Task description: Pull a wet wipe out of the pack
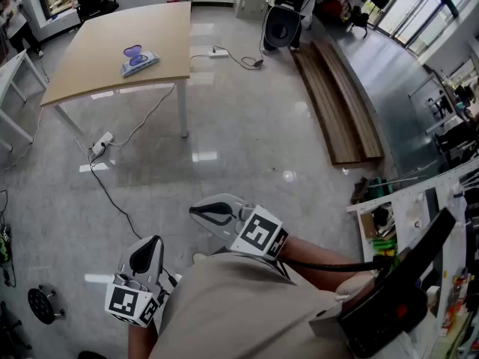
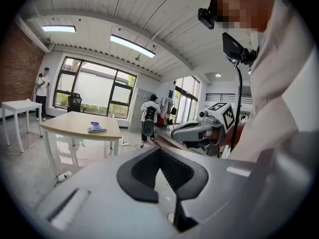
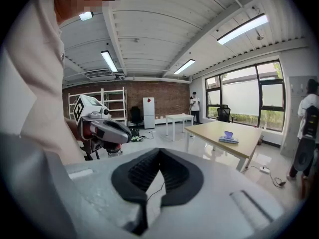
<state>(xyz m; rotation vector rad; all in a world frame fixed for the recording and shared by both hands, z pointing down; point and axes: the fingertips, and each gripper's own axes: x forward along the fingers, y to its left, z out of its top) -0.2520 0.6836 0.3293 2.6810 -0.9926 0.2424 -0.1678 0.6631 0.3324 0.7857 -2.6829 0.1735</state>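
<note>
Wet wipe pack (image 1: 139, 60) near table (image 1: 90, 81) edge, left gripper (image 1: 146, 256) and right gripper (image 1: 210, 214) closed, empty, open floor (image 1: 247, 148) between

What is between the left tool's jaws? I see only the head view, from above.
Observer: Nothing. The left gripper view shows the left tool shut, with its jaws together.
Operator: And the right tool?
Observer: The right tool is shut too, and empty.
Operator: What does its view show far ahead?
Observer: A brick wall with a white cabinet in front of it.
</note>
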